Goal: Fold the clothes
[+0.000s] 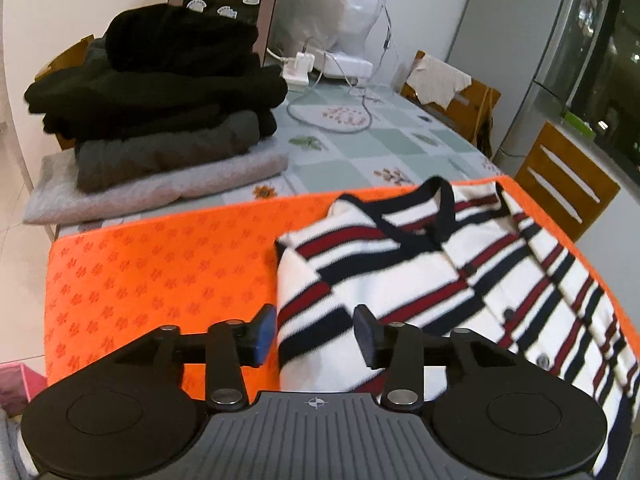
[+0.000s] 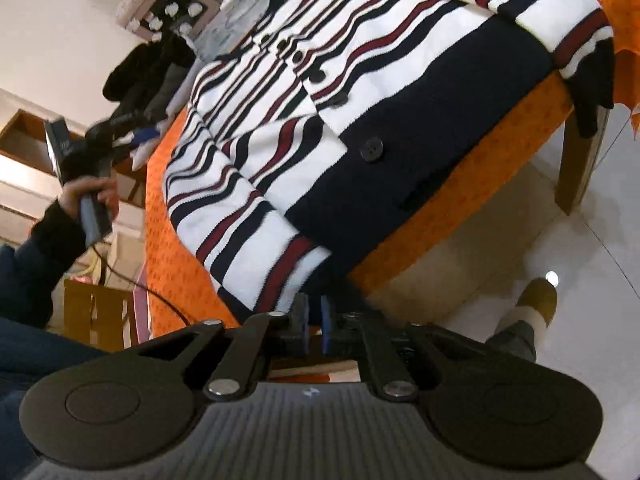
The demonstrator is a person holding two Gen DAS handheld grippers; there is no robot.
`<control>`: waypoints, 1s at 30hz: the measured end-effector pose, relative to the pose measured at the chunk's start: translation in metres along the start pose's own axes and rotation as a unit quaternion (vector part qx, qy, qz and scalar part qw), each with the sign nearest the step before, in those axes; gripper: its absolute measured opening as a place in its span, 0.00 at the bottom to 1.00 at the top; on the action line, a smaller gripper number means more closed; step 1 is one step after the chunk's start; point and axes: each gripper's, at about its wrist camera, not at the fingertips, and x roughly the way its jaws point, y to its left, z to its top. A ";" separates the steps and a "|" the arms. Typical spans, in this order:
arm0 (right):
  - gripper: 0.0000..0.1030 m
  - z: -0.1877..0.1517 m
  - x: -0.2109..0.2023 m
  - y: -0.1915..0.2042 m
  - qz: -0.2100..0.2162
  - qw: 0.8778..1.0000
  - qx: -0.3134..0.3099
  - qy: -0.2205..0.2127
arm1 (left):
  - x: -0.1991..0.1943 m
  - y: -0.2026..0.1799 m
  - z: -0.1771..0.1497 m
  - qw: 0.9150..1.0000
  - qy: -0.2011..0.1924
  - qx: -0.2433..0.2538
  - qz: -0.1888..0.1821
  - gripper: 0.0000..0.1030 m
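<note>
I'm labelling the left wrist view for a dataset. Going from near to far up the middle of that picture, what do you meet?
left gripper → striped cardigan → orange cloth → checked tablecloth → white cable loop → white charger → white plastic bag

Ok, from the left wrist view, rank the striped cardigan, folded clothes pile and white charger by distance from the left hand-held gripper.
1. Striped cardigan: directly under the open left hand-held gripper, toward the right.
2. Folded clothes pile: far left.
3. White charger: farthest, at the back.
</note>
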 end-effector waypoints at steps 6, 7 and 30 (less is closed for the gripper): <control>0.44 -0.001 0.010 -0.006 -0.035 0.999 -0.025 -0.015 | -0.024 0.006 -0.033 1.000 0.020 0.010 -0.021 0.51; 0.44 -0.001 0.014 -0.007 -0.035 0.999 -0.033 -0.013 | -0.029 0.007 -0.039 0.999 0.023 0.011 -0.024 0.52; 0.06 -0.002 -0.015 0.043 0.202 0.975 -0.072 0.061 | -0.117 0.007 -0.128 0.996 0.012 -0.084 -0.008 0.49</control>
